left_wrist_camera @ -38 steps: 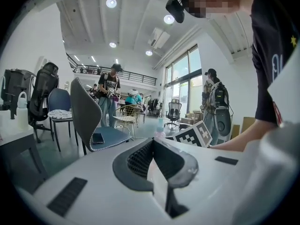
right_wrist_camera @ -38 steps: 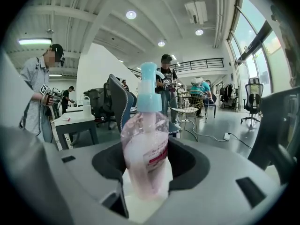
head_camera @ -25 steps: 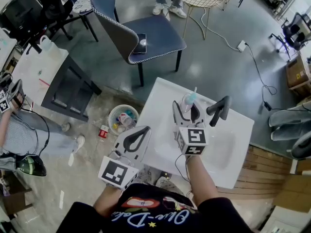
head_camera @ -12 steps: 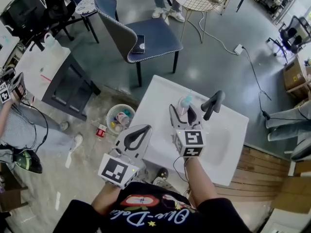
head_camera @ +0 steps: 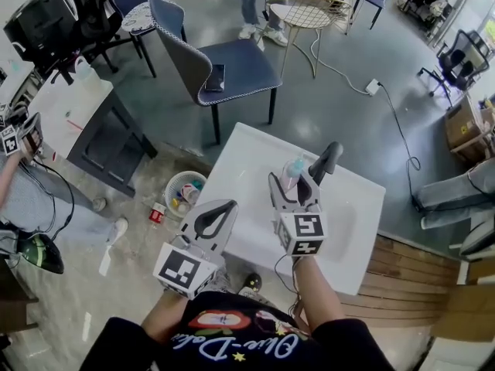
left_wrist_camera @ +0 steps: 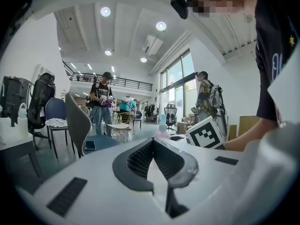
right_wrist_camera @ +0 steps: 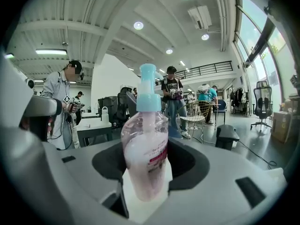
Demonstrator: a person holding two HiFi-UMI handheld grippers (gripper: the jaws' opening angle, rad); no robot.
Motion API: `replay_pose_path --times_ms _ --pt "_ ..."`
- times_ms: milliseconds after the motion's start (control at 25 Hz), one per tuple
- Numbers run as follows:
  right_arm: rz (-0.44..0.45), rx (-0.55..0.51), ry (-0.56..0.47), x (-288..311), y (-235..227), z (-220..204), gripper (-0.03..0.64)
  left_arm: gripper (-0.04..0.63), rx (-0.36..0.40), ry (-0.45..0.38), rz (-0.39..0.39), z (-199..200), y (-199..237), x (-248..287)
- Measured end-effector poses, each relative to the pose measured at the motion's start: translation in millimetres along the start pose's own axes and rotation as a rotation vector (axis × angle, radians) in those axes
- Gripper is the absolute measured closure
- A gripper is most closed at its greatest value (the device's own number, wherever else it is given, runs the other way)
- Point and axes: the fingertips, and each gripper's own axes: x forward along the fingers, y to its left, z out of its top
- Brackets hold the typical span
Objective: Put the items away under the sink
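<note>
Clamping pump bottle (right_wrist_camera: 145, 139) in right claw (head_camera: 295, 184)

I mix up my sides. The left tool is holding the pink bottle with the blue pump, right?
Not quite: the right tool holds the pink bottle with the blue pump, as the right gripper view shows. The left tool is shut and empty.

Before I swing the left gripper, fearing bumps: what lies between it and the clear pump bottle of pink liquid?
Only bare white sink top, in the head view; the right gripper holds the bottle.
</note>
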Motion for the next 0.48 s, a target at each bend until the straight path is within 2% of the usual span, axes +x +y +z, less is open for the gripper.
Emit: replay_pose_path --times_ms 480 --pt "0.049 0.010 -0.063 -35.5 -5.2 9.7 0.377 0.588 0.056 -0.019 0.010 6.7 -34.6 -4.4"
